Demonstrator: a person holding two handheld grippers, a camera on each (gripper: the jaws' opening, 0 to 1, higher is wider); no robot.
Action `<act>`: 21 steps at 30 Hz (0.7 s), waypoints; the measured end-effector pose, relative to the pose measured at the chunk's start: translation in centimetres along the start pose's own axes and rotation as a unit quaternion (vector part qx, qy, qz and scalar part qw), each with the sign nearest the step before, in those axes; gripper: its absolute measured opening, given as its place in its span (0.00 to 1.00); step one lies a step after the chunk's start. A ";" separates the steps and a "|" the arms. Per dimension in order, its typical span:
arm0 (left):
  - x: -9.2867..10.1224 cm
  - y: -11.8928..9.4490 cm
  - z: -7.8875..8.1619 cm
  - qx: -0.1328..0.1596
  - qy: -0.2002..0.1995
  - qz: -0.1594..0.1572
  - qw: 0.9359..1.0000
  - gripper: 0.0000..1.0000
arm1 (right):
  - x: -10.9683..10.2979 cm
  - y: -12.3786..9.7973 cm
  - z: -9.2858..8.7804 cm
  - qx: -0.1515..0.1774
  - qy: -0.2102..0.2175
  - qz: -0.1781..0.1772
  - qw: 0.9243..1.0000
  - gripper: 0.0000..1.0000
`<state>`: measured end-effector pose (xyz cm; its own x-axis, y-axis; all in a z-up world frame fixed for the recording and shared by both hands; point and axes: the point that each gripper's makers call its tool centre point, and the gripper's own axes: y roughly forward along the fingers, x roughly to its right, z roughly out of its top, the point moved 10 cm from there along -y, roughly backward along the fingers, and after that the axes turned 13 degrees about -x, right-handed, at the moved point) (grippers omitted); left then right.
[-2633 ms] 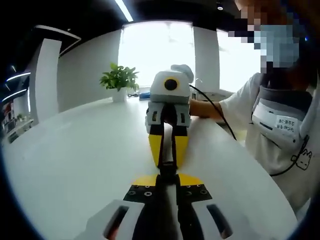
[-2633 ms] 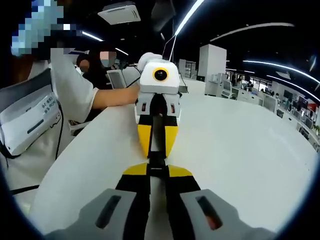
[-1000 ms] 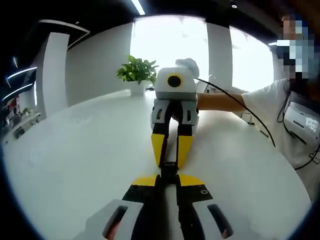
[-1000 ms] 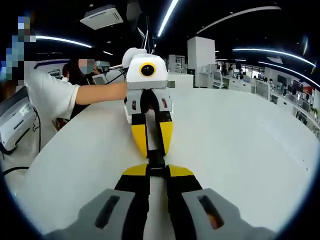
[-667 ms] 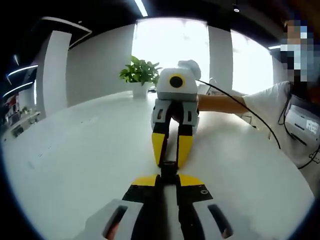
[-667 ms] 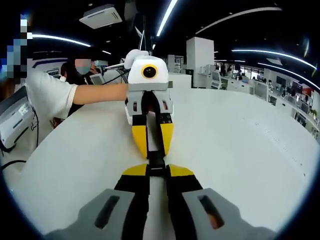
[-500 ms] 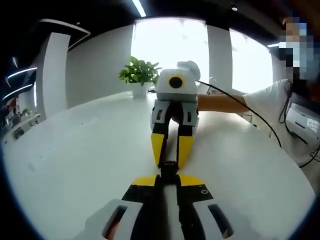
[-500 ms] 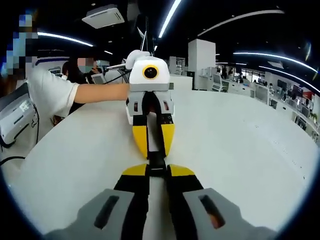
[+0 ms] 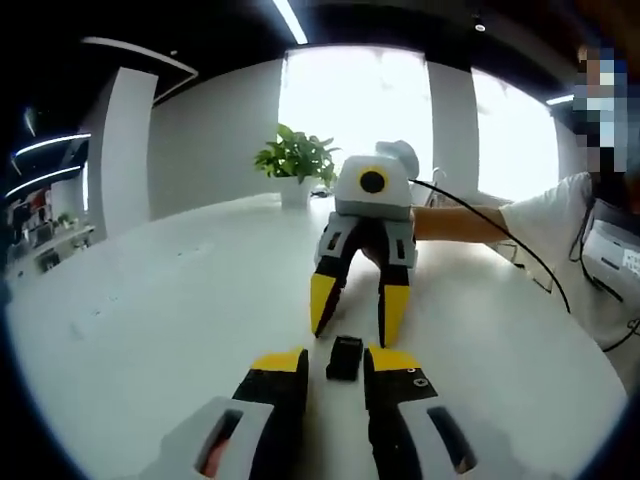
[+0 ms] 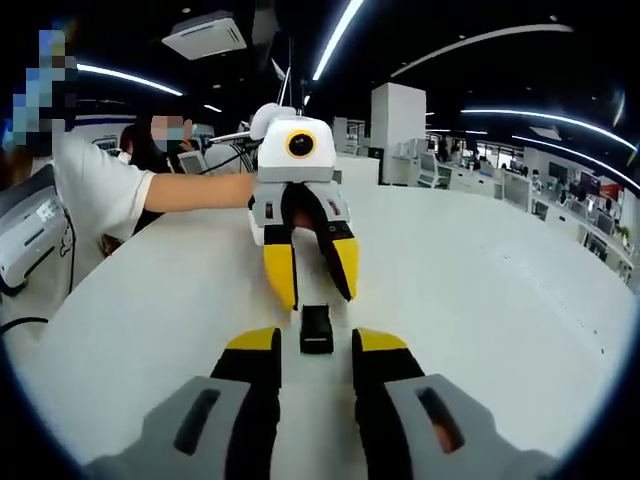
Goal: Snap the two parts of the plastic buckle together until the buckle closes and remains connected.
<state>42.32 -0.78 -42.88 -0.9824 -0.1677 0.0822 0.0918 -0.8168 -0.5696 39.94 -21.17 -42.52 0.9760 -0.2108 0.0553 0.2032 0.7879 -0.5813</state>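
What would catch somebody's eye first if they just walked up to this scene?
A small black buckle lying alone on the white table, between two yellow-tipped grippers facing each other with jaws spread. In the left gripper view the right gripper sits just beyond it; a potted plant stands behind.

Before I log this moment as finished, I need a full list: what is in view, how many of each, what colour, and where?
Buckle: one, black, lying on the table between the two grippers, touched by neither.
Table: one, white, under everything.
Potted plant: one, green in a white pot, far edge of the table in the left gripper view.
Cable: one, black, running from the right gripper toward the person.
Person: white shirt, arm stretched to the gripper.
Left gripper: yellow-tipped fingers, open.
Right gripper: yellow-tipped fingers, open.
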 end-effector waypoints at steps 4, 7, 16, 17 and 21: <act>0.5 -1.1 0.7 0.018 -0.024 0.021 0.999 0.26 | -0.6 -1.1 0.7 0.020 0.010 -0.013 1.000 0.34; 1.3 -1.9 1.4 0.044 -0.025 0.034 0.998 0.26 | -1.2 -1.8 1.3 0.037 0.026 -0.023 0.999 0.44; 4.3 -4.1 2.5 0.061 -0.057 0.117 0.990 0.37 | -4.0 -3.0 3.0 0.073 0.061 -0.054 0.994 0.69; 4.5 -4.3 2.5 0.060 -0.068 0.128 0.988 0.39 | -4.3 -3.1 3.1 0.074 0.069 -0.063 0.993 0.74; 5.9 -5.7 2.6 0.077 -0.124 0.170 0.975 0.51 | -5.2 -3.4 3.5 0.073 0.083 -0.098 0.989 0.87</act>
<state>36.41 1.43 -37.04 -0.8228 -0.5563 0.1160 0.4476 -0.7602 -0.4709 34.48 -20.77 -37.97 0.8926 -0.4506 0.0152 0.4088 0.7948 -0.4485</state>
